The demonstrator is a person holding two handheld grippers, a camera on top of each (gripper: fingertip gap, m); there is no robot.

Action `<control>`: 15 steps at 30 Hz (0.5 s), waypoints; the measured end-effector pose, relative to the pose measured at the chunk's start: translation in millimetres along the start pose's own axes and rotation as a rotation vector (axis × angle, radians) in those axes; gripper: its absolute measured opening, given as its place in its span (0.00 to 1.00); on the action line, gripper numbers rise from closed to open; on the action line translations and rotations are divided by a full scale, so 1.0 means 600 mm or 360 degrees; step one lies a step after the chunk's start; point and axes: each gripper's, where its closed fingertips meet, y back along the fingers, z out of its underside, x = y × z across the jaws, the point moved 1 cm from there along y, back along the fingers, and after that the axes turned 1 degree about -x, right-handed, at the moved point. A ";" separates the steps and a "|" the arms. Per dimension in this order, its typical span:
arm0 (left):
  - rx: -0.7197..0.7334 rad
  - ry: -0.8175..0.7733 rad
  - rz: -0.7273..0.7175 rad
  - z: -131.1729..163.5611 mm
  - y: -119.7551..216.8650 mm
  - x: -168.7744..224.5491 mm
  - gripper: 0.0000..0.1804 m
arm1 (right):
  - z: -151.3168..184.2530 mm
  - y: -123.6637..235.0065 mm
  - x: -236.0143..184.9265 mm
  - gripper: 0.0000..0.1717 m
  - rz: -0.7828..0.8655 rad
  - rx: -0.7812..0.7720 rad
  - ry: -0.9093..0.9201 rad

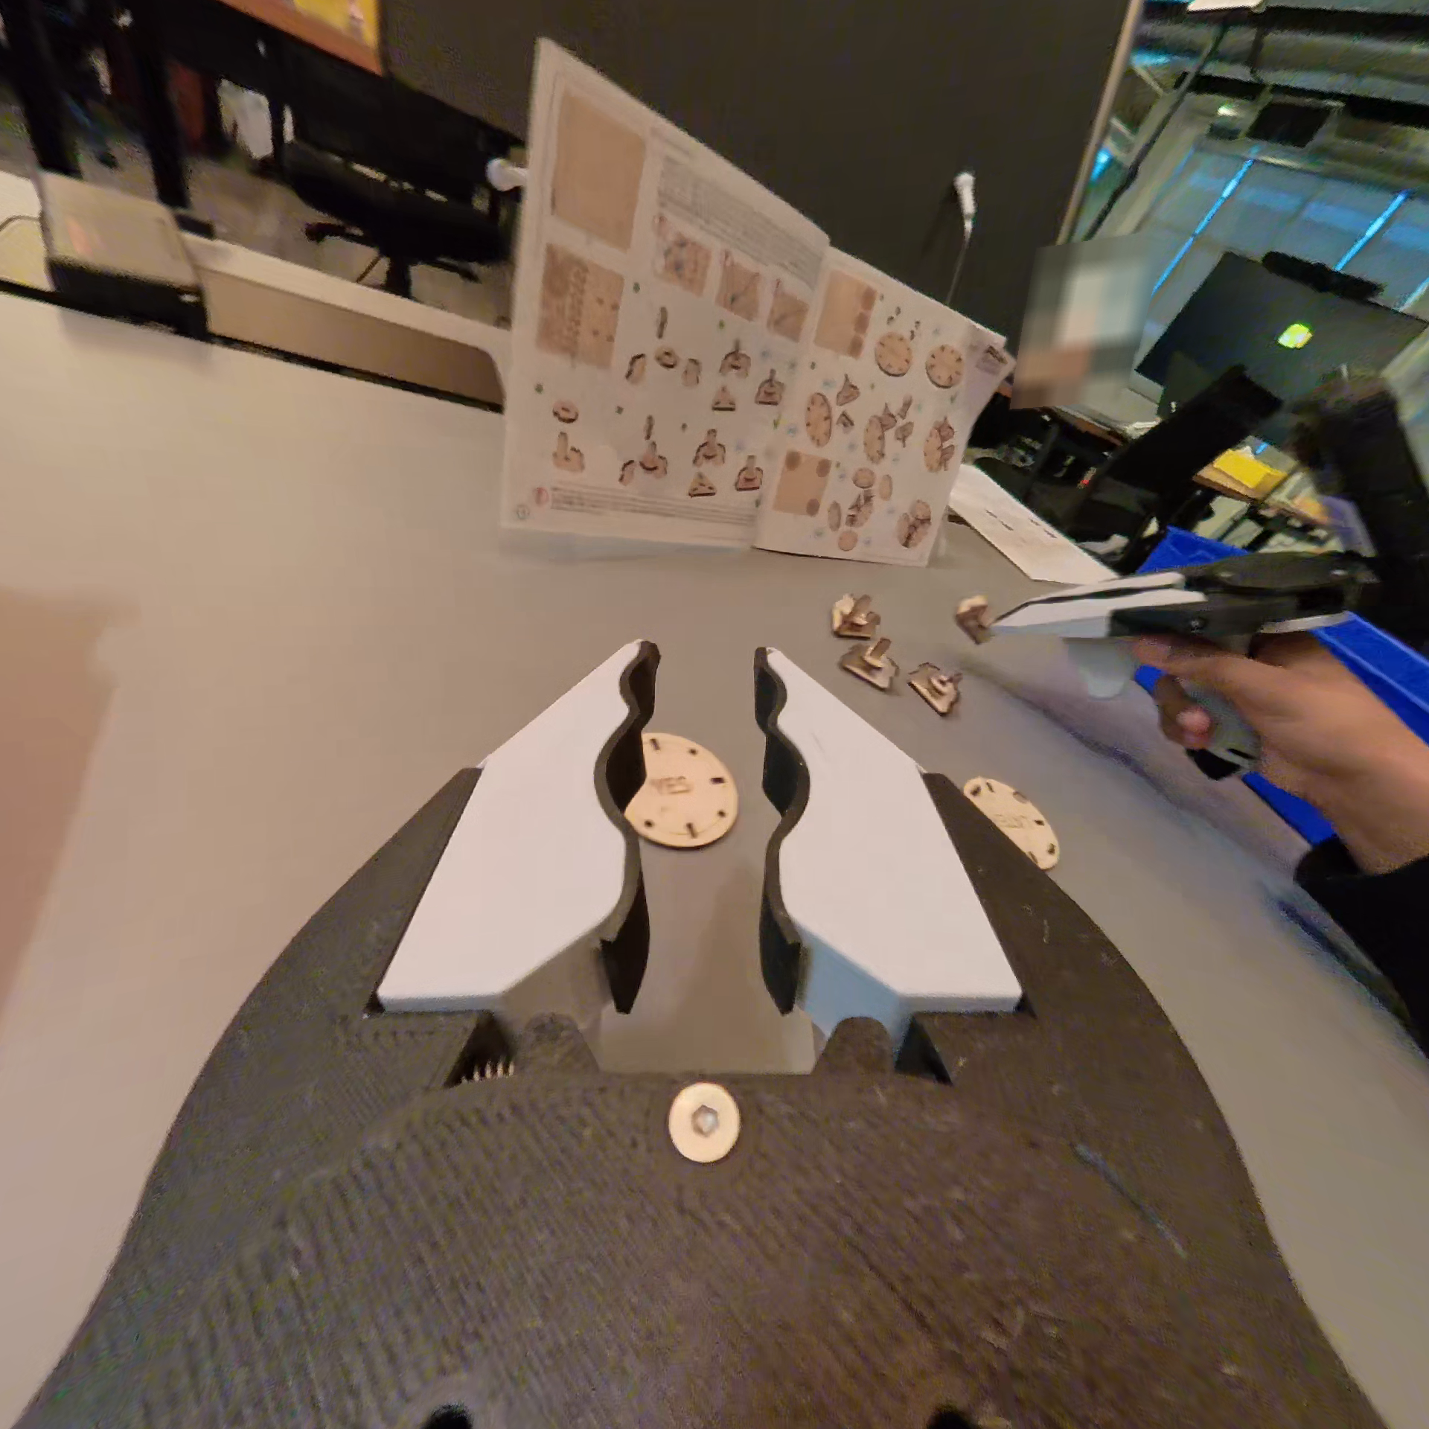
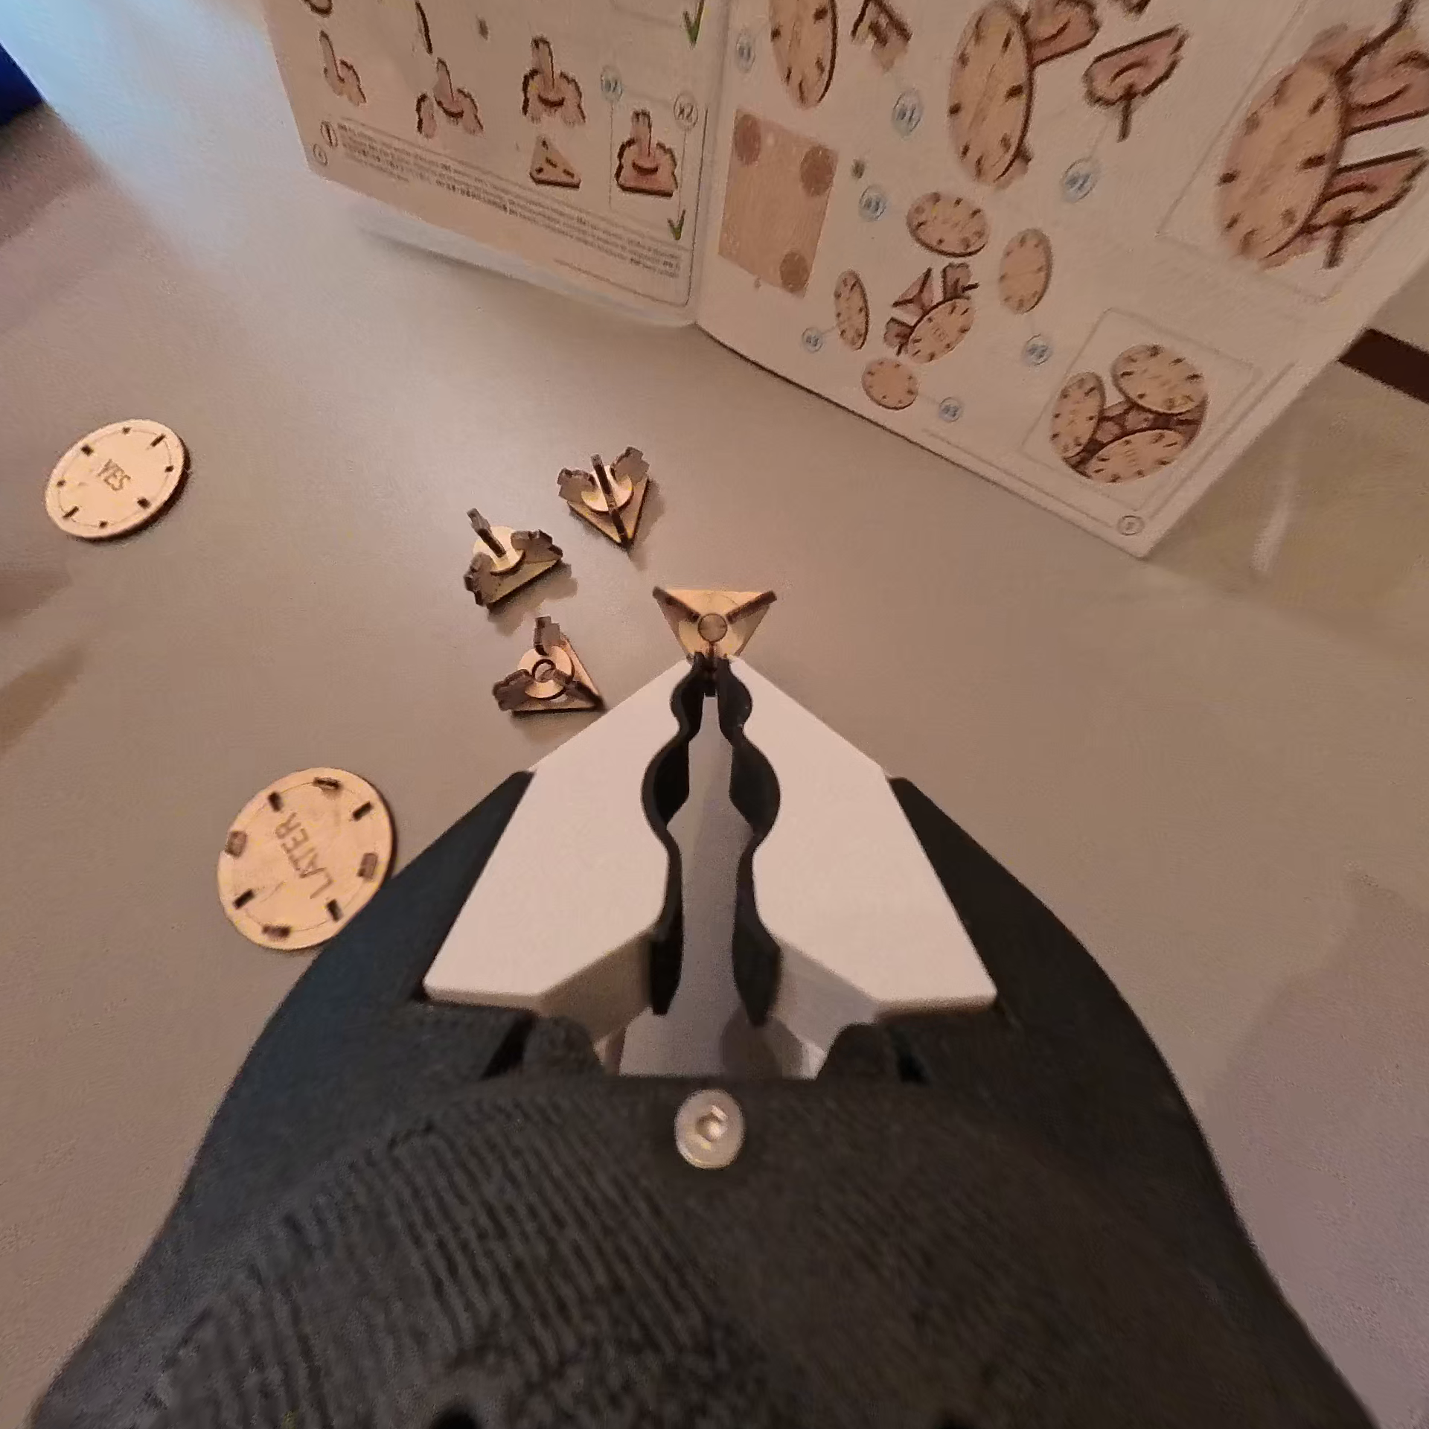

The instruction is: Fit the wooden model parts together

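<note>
Office room, grey desk [image 1: 232, 541] spreading wide, chairs and monitors blurring behind its far edge.

Left tongs [image 1: 706, 657] hovering released, fingers [image 1: 541, 812] standing apart with nothing between the pads. Showing through the gap, lying flat on the desk: a round wooden disc [image 1: 684, 796] with slots around its rim. Touching it or not, impossible to tell. Lying just beside the right-hand finger, toward the desk's right edge: a second slotted disc [image 1: 1013, 820].

Right tongs [image 2: 707, 673] clenching, held in a hand [image 1: 1314, 727], pads pinching a thin dark tab at the very tips. Hanging off that tab: a small triangular wooden piece [image 2: 711, 622], pale face turned toward the camera, round hub in its middle. From the left wrist view, appearing to be held just above the desk rather than resting on it.

Sitting near the held piece, a cluster of three similar triangular assemblies [image 2: 545, 680], [image 2: 506, 568], [image 2: 607, 495], each carrying a dark upright part, all apart from one another and from the tongs.

Standing propped toward the far edge, opened out: a folded instruction sheet [image 1: 696, 348] with pictures of wooden parts. Showing past the right edge, behind the hand: a blue bin [image 1: 1376, 657].
</note>
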 end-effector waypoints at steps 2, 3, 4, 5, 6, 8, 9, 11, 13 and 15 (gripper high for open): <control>-0.0024 -0.0032 0.0045 0.004 -0.014 0.029 0.13 | 0.004 -0.015 -0.004 0.01 -0.0063 -0.0040 0.0044; -0.0054 -0.0052 0.0066 0.009 -0.025 0.045 0.14 | 0.008 -0.022 -0.009 0.01 -0.0106 -0.0082 0.0067; -0.0090 -0.0077 0.0085 0.014 -0.039 0.059 0.14 | 0.011 -0.027 -0.011 0.01 -0.0129 -0.0123 0.0094; -0.0131 -0.0106 0.0105 0.019 -0.055 0.073 0.14 | 0.014 -0.032 -0.011 0.01 -0.0128 -0.0158 0.0131; -0.0172 -0.0142 0.0126 0.022 -0.073 0.087 0.14 | 0.017 -0.036 -0.009 0.01 -0.0116 -0.0188 0.0172; -0.0249 -0.0230 0.0162 0.024 -0.106 0.111 0.14 | 0.019 -0.038 -0.014 0.02 -0.0136 -0.0195 0.0184; -0.0274 -0.0283 0.0174 0.022 -0.122 0.121 0.14 | 0.023 -0.037 -0.020 0.05 -0.0164 -0.0200 0.0177; -0.0317 -0.0357 0.0185 0.018 -0.147 0.134 0.14 | 0.025 -0.033 -0.022 0.08 -0.0147 -0.0151 0.0176; -0.0310 -0.0415 0.0212 0.004 -0.170 0.150 0.14 | 0.019 -0.023 -0.018 0.07 -0.0092 -0.0049 0.0173; -0.0268 -0.0476 0.0234 -0.010 -0.189 0.163 0.14 | 0.005 -0.008 -0.015 0.06 -0.0057 0.0049 0.0221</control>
